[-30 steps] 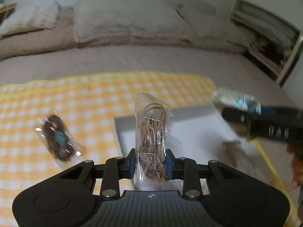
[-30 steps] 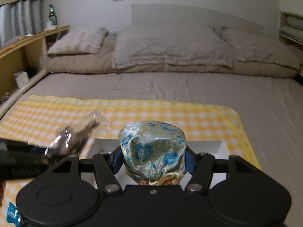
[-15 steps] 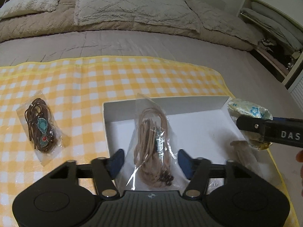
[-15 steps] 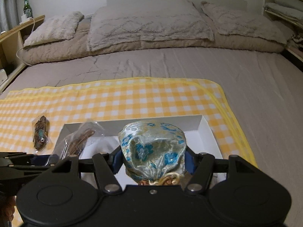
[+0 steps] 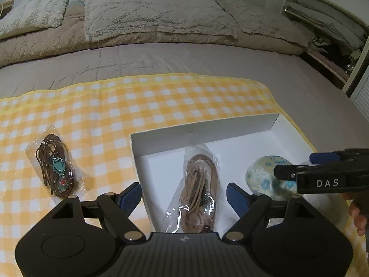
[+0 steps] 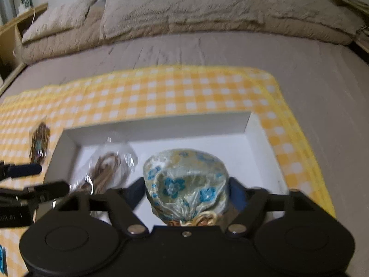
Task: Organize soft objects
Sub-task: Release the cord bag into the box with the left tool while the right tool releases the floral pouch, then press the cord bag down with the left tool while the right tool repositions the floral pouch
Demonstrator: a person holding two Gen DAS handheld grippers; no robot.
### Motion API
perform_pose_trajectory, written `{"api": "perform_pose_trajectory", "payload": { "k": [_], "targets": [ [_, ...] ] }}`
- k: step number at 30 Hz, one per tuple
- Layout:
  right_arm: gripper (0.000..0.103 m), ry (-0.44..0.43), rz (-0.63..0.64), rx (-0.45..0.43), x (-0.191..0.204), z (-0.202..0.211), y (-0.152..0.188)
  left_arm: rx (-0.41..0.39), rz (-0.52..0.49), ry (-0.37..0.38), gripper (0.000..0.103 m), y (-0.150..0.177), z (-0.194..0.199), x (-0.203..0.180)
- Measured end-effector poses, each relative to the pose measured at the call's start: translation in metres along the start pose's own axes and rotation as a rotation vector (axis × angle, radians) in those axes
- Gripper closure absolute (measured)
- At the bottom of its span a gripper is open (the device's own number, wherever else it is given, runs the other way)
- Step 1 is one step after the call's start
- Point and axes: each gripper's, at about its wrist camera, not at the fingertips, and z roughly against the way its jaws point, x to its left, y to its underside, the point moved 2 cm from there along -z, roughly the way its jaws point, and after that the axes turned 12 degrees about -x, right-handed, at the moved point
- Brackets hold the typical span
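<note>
Now both grippers tip down over a white box (image 5: 203, 136) that sits on a yellow checked cloth (image 5: 161, 97) on a bed (image 5: 161, 55). Seen from the left wrist, the left gripper (image 5: 183, 192) points down at the left part of the box, and its jaws are opening. Its blue pads (image 5: 129, 196) stand wide apart, one at 9 o'clock and one at 3 o'clock of a clear bag of tan cord (image 5: 198, 184). That bag lies flat on the box floor between the pads, and they do not touch it. The right gripper (image 6: 185, 190) also tips down, over the middle of the box, and its jaws are opening too. A shiny flowered pouch (image 6: 184, 180) sits between its pads with its tied end near the camera; the picture is blurry, so I cannot tell if the pads touch it. From the left wrist the pouch shows at 3 o'clock of the tan cord bag, inside the box, with the right gripper's black fingers over it. A bit of a hand (image 5: 357, 217) shows below that gripper at the right edge. Another clear bag, with dark cord and a teal leaf (image 5: 56, 168), lies on the cloth at 9 o'clock of the box, outside it. Soft pillows (image 5: 150, 13) lie at 12 o'clock, far back on the bed.
</note>
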Motion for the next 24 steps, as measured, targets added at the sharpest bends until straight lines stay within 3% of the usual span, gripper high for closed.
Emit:
{"api": "perform_pose_trajectory", "payload": {
  "k": [3,10,12,14,17,21,24],
  "targets": [
    [0.014,0.021,0.019,-0.007,0.0,0.003,0.001,0.007,-0.015,0.006,0.016,0.002,-0.002,-0.002],
    [0.015,0.022,-0.007,-0.024,-0.006,0.006,-0.003,-0.008,-0.069,0.02,0.016,0.005,-0.005,-0.009],
    [0.023,0.018,-0.018,-0.034,-0.006,0.007,-0.004,-0.028,-0.096,0.028,0.019,0.006,-0.005,-0.012],
    [0.043,-0.009,-0.036,-0.043,-0.006,0.009,-0.007,-0.058,-0.127,0.037,0.033,0.006,-0.005,-0.016],
    [0.063,-0.06,-0.06,-0.039,-0.005,0.009,-0.008,-0.106,-0.16,0.054,0.045,0.007,-0.008,-0.02],
    [0.071,-0.092,-0.052,-0.01,0.001,0.005,-0.006,-0.135,-0.149,0.116,0.058,0.006,-0.012,-0.026],
    [0.076,-0.096,-0.032,0.019,0.004,-0.001,-0.003,-0.101,-0.129,0.194,0.061,0.009,-0.018,-0.033]
  ]
}}
